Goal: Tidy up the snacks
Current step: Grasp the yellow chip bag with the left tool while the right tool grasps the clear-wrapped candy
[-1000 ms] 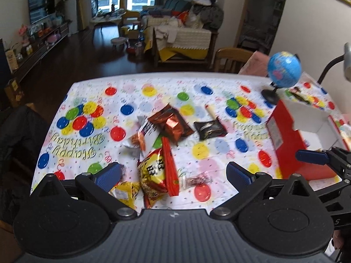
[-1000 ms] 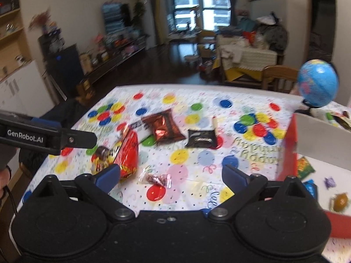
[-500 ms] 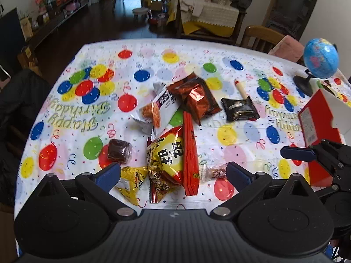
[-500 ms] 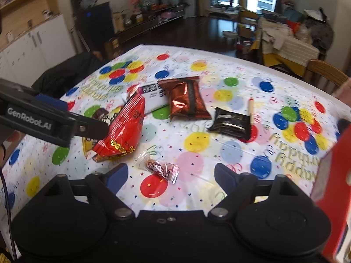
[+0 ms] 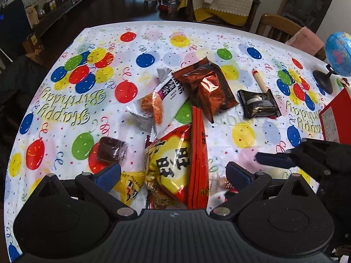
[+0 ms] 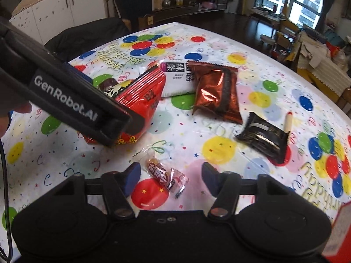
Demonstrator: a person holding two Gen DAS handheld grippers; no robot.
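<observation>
Left wrist view: I've dropped closer, my left gripper (image 5: pixel 173 172) spread wide over the big red-and-yellow crinkly snack bag (image 5: pixel 175 164) at 6 o'clock on the counter (image 5: pixel 65 114).

Right wrist view: my right gripper (image 6: pixel 169 178) has just been narrowing, fingers half spread and not yet touching the small clear-wrapped red candy (image 6: pixel 163 174) between them; the pick looks imminent.

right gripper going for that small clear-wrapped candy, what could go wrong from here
1. The right gripper's jaws have just been closing around the small wrapped candy, not yet pressing it; they might catch only the loose wrapper twist, so it slips.
2. The left gripper hangs open over the big yellow and red bag right beside it, so the two grippers could bump.
</observation>
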